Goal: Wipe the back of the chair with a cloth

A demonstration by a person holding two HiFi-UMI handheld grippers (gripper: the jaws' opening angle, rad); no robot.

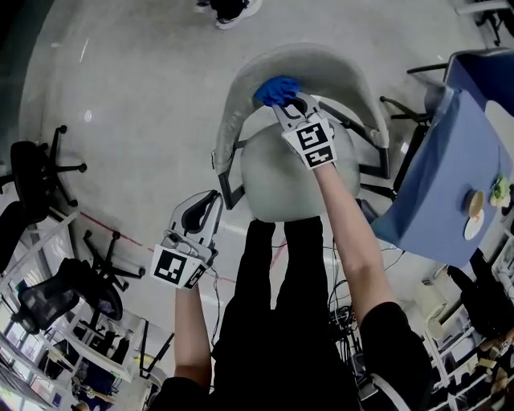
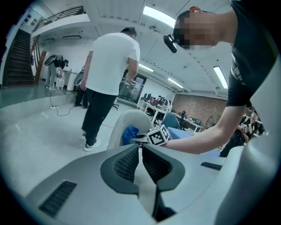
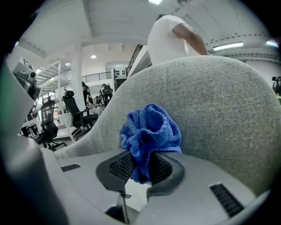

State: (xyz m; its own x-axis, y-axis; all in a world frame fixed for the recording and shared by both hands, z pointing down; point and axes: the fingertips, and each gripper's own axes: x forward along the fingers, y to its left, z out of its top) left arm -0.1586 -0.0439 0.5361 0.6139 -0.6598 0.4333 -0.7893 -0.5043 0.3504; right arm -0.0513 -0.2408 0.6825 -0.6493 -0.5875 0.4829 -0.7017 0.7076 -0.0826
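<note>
A grey fabric chair with a curved backrest (image 1: 321, 60) stands on the floor ahead of me. My right gripper (image 1: 287, 106) is shut on a bunched blue cloth (image 1: 277, 90), which presses against the inner face of the backrest (image 3: 210, 110). In the right gripper view the blue cloth (image 3: 149, 132) bulges out from between the jaws. My left gripper (image 1: 201, 215) hangs low to the left of the chair seat (image 1: 293, 181), shut with nothing in it. The left gripper view shows the chair (image 2: 131, 125) and the cloth (image 2: 129, 134) beyond its closed jaws.
A blue-covered table (image 1: 450, 160) with small items stands right of the chair. Black office chairs (image 1: 36, 172) sit at the left. A person in a white shirt (image 2: 109, 74) stands beyond the chair, their shoes (image 1: 229, 12) at the top of the head view.
</note>
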